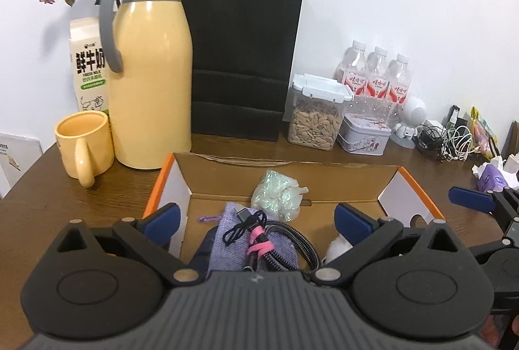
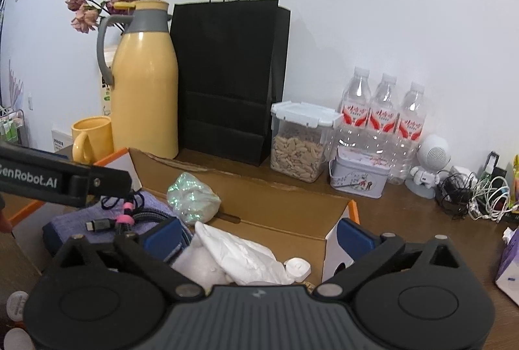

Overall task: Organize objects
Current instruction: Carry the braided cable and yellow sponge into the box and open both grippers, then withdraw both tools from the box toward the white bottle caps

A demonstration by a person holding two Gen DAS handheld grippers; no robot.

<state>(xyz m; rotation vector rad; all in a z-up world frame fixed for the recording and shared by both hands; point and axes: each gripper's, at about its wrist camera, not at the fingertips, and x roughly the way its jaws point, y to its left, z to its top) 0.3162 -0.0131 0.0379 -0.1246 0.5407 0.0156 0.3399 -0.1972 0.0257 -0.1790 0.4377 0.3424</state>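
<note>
An open cardboard box (image 1: 285,163) with orange edges lies on the brown table. Inside it are a purple cloth (image 1: 227,217), a braided cable (image 1: 285,241) bound with a pink tie, and an iridescent green bag (image 1: 275,192). My left gripper (image 1: 256,220) hovers over the cloth and cable, open, with nothing pressed by its pads. In the right wrist view a white plastic bag (image 2: 240,256) and a small white roll (image 2: 297,268) lie at the box's (image 2: 275,197) near right end. My right gripper (image 2: 259,236) stands open above them, holding nothing.
Behind the box stand a yellow thermos (image 1: 152,83), a yellow mug (image 1: 84,142), a milk carton (image 1: 87,67) and a black paper bag (image 1: 243,57). To the right are a seed container (image 1: 318,119), a tin (image 1: 363,132), three water bottles (image 1: 376,74) and tangled cables (image 1: 447,142).
</note>
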